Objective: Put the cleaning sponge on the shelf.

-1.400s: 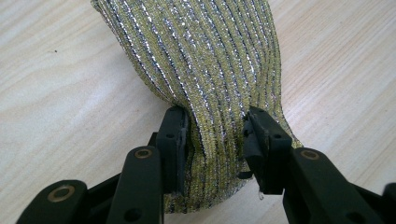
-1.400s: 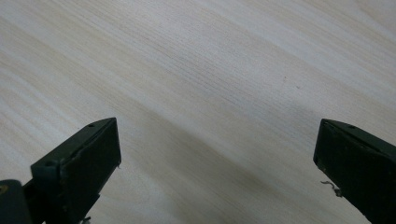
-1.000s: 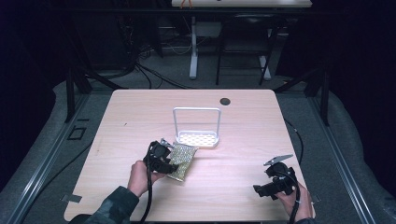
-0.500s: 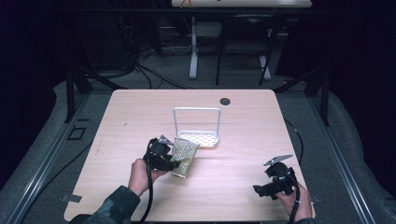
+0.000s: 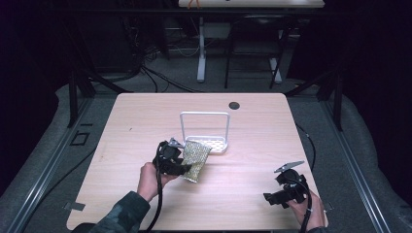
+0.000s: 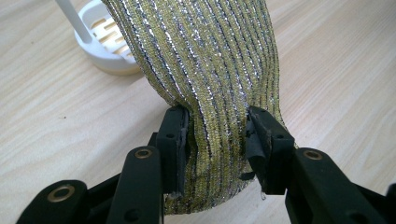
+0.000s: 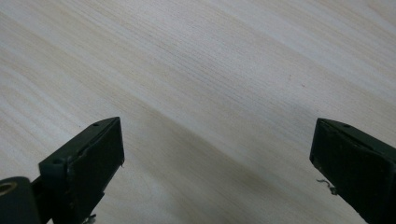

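a dim room with cables on the floor, and a pale wooden table [image 5: 145, 121] in the middle of it. the left gripper [image 6: 215, 135] has its jaws clamped on a gold-and-silver striped cloth [image 6: 210, 65], pinching it near the lower end so it bunches between them. the cloth's long axis runs up and away from that gripper, its far end right at the white rack [image 5: 206, 131] just beyond. the right gripper [image 5: 286, 187], jaws spread wide over bare wood, sits well apart near the table's right edge; the left hand is plainly the nearer one.
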`<act>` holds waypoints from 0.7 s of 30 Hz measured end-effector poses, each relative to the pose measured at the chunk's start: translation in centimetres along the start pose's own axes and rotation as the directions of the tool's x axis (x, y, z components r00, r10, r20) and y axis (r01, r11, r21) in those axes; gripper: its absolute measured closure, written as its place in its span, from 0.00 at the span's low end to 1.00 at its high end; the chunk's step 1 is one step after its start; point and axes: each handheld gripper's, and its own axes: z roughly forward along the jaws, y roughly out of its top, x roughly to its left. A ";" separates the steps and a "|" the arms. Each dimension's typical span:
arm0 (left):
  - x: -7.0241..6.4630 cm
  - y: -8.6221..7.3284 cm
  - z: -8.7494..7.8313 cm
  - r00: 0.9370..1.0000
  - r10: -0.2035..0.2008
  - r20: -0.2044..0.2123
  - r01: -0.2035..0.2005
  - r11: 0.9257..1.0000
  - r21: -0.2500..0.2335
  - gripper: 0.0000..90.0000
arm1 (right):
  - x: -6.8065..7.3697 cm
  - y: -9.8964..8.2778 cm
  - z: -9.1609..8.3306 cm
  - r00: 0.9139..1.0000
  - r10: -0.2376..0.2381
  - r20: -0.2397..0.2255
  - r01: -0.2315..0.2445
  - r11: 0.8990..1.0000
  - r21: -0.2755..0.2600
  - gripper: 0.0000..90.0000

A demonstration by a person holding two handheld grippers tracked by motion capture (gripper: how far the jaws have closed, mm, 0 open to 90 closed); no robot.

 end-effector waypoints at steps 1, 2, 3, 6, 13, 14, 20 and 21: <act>0.0 0.0 0.0 1.000 0.000 0.000 0.000 1.000 0.000 0.68 | 0.0 0.0 0.0 1.000 0.000 0.000 0.000 1.000 0.000 0.03; 0.0 0.2 0.1 1.000 0.002 -0.002 -0.002 1.000 -0.003 0.68 | 0.0 0.0 0.0 1.000 0.003 0.000 -0.003 1.000 0.001 0.03; 0.0 0.2 0.1 1.000 0.002 -0.002 -0.002 1.000 -0.003 0.68 | 0.0 0.0 0.0 1.000 0.003 0.000 -0.003 1.000 0.001 0.03; -0.2 0.5 0.1 1.000 0.008 -0.007 -0.008 1.000 -0.004 0.68 | 0.0 0.0 -0.1 1.000 0.000 0.000 0.000 1.000 0.006 0.03; -0.3 1.2 0.3 1.000 0.007 -0.009 -0.007 1.000 -0.015 0.68 | 0.0 0.0 -0.1 1.000 0.002 0.003 -0.002 1.000 0.005 0.03; -0.3 1.3 0.4 1.000 0.007 -0.008 -0.007 1.000 -0.014 0.68 | 0.0 0.0 -0.1 1.000 0.004 0.001 -0.004 1.000 0.004 0.03; -0.4 2.0 0.5 1.000 0.016 -0.014 -0.017 1.000 -0.019 0.69 | -0.1 0.0 -0.1 1.000 0.001 0.003 -0.001 1.000 0.010 0.03; -0.3 2.2 0.5 1.000 0.019 -0.015 -0.020 1.000 -0.018 0.69 | -0.1 0.0 -0.1 1.000 0.001 0.003 -0.001 1.000 0.011 0.03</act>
